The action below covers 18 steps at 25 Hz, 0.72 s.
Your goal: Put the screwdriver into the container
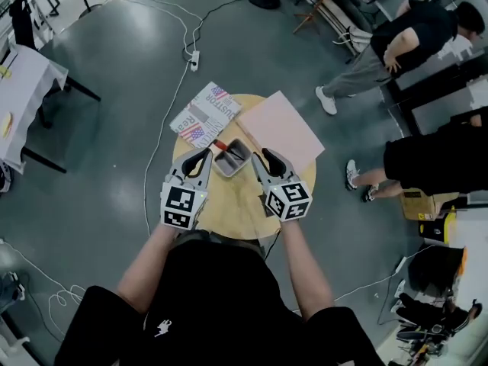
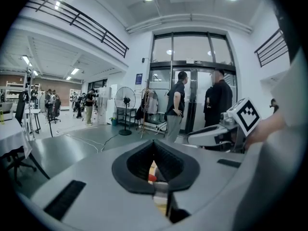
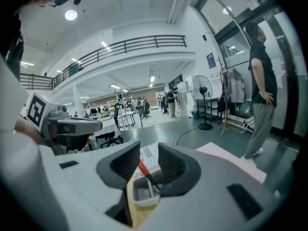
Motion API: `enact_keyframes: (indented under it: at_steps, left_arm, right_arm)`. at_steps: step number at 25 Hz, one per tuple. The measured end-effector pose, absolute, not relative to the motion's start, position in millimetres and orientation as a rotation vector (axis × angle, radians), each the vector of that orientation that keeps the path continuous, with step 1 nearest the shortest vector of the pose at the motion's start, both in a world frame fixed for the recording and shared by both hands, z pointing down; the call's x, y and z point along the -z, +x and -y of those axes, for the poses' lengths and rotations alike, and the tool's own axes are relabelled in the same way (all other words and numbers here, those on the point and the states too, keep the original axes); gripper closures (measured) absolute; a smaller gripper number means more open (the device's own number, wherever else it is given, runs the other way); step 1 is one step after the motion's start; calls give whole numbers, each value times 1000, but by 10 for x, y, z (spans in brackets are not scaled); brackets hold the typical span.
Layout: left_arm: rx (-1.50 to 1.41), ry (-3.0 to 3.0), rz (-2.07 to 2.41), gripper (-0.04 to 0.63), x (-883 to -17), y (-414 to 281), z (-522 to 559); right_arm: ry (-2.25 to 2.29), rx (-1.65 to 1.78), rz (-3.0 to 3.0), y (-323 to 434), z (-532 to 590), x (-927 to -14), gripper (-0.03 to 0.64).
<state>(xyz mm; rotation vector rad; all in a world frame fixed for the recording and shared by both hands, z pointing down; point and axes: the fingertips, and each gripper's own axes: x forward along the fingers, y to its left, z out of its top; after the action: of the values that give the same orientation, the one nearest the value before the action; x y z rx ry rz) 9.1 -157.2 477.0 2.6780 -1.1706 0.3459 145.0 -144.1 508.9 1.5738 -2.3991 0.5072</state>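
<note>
The screwdriver (image 1: 223, 148) lies in the container (image 1: 231, 161) on the round counter (image 1: 229, 204). Its dark shaft is down inside, and its red handle leans up over the container's far-left rim. The left claw (image 1: 205, 155) hangs just left of the container, clenched on nothing. The right claw (image 1: 263, 155) hangs just right of the container, released, its jaws apart with nothing pressed between them.

Judging by this, the placing step looks done, and only the retreat remains. The next move calls for drawing both claws away from the container without brushing the jutting handle, since a knock there could tip the screwdriver out.
</note>
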Motion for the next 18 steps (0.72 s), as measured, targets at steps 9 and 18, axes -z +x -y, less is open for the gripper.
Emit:
enact_keyframes:
  at_steps: [9, 18]
  left_arm:
    - [-310, 2783, 1091, 592, -4443, 285, 1420]
    - [-251, 2865, 1047, 592, -4055, 364, 1346]
  right_arm:
    - [1760, -438, 2396, 1704, 1033, -4560, 575]
    - [1958, -429, 2325, 1996, 633, -4166, 614]
